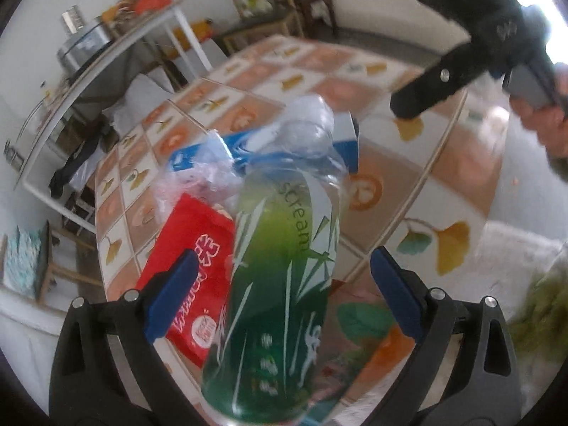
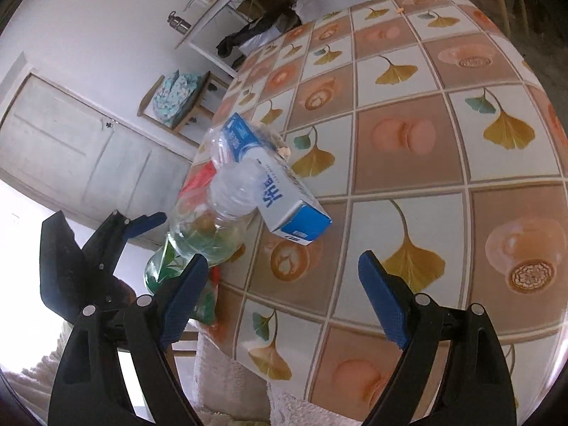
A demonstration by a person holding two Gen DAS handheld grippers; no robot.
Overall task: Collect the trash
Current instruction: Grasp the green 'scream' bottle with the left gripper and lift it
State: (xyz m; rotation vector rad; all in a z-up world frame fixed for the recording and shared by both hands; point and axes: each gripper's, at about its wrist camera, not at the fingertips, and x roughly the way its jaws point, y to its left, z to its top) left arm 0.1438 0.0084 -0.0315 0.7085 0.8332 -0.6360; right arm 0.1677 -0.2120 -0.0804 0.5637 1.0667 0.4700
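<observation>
Your left gripper (image 1: 284,291) hangs with jaws wide around the green bottle (image 1: 277,284), seemingly not yet pinching it. The bottle lies mid-frame on the table (image 2: 408,149) beside a blue carton (image 2: 280,191) and red packet (image 1: 198,259). Right gripper (image 2: 284,301) stands wide, empty. Next, close squarely on the bottle.

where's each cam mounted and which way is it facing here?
Left wrist: on the left tongs, looking down at the green bottle between the open pads; right tongs and a hand show top right.
Right wrist: on the right tongs, open, looking down across the table; left tongs show at left.
Shared: bottle, blue box, red packet, table.
</observation>
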